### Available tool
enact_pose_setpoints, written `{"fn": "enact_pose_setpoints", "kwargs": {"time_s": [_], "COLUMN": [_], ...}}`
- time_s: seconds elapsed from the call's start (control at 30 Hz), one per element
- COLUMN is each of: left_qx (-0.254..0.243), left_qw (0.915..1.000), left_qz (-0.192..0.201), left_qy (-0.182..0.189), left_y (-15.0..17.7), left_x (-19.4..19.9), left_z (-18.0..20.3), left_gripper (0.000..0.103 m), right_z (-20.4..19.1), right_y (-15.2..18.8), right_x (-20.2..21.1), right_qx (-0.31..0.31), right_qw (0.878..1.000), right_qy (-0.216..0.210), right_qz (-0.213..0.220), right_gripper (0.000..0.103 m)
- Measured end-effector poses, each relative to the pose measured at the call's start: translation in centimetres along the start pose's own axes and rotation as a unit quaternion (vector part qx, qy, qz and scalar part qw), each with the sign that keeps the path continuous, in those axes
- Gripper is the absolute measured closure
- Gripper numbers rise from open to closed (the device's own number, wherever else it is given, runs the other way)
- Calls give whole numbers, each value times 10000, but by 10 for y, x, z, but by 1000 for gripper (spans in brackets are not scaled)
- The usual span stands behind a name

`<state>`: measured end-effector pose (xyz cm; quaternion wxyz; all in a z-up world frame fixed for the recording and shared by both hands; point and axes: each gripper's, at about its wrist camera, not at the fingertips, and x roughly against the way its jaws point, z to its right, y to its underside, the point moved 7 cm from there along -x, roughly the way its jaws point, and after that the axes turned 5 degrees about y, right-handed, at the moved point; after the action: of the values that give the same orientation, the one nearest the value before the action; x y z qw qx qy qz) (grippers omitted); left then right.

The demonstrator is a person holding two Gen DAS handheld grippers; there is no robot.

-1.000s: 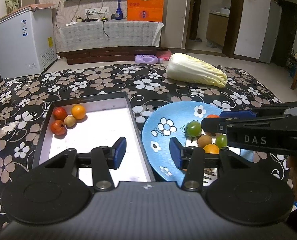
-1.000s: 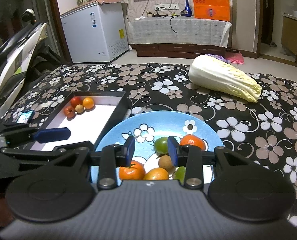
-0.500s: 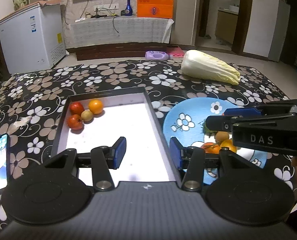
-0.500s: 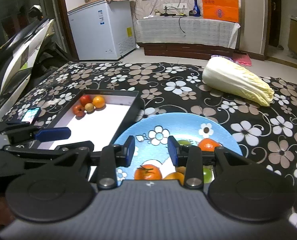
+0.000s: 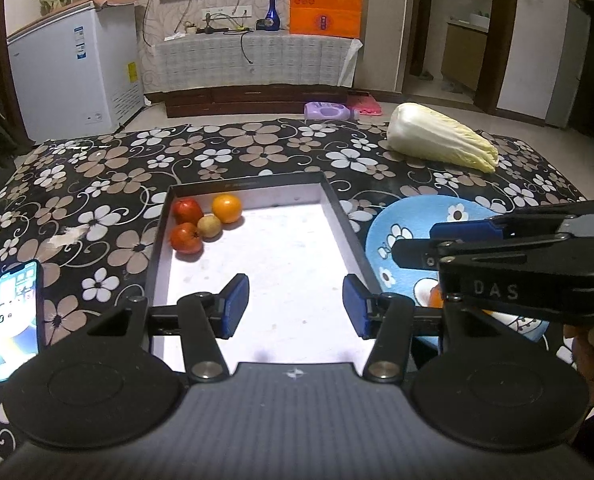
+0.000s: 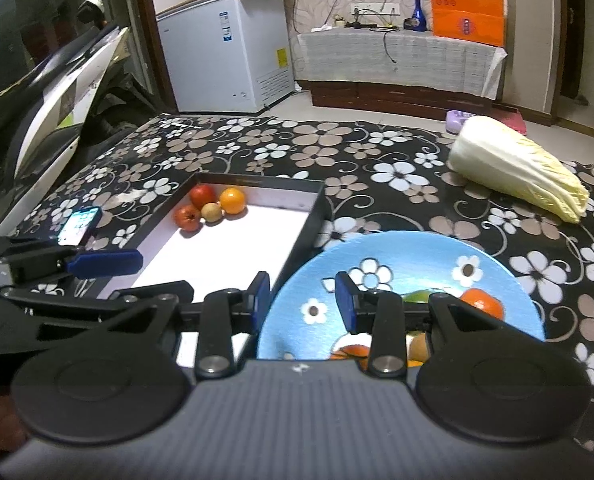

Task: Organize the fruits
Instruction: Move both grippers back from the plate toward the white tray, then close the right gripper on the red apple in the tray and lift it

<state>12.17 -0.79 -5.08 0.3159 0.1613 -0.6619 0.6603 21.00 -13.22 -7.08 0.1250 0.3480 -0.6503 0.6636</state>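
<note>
Both grippers empty, between picks.
My left gripper [image 5: 296, 306] over tray [image 5: 159, 240], right gripper [image 6: 301, 300] over plate [image 6: 509, 276], fingers spread wide; four fruits [image 5: 205, 222] at tray's 11 o'clock, freeing space.

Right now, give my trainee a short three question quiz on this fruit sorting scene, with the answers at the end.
1. True or false: the left gripper is shut on a fruit.
2. How many fruits lie in the black tray? A) two B) four C) six
3. Fill in: the napa cabbage lies on the floral cloth, beyond the blue ______.

Key
1. False: both it and the right gripper are open and empty.
2. B: two red fruits, an orange and a small yellow-brown fruit, clustered in the far left corner.
3. plate
</note>
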Motion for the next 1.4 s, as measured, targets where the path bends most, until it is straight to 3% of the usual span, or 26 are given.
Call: {"fn": "enact_pose_setpoints", "kwargs": {"time_s": [0.4, 0.8, 1.1, 1.4], "left_qx": [192, 219, 270, 222], "left_qw": [9998, 9994, 9989, 9979], "left_qz": [16, -202, -374, -598], "left_qy": [-101, -181, -94, -79], "left_y": [3, 15, 18, 23], "left_x": [13, 19, 15, 7], "left_z": [-28, -49, -51, -49], "left_gripper": [45, 45, 45, 45], "right_z": [-32, -67, -118, -144], "right_y": [-5, -36, -49, -46], "right_x": [-10, -45, -88, -121], "right_qx": [225, 175, 1109, 2029], "right_qw": [9993, 9956, 9860, 9738], "right_qy": [-271, -921, -1207, -951], "right_qz": [80, 15, -303, -392], "right_gripper": [64, 65, 65, 66]}}
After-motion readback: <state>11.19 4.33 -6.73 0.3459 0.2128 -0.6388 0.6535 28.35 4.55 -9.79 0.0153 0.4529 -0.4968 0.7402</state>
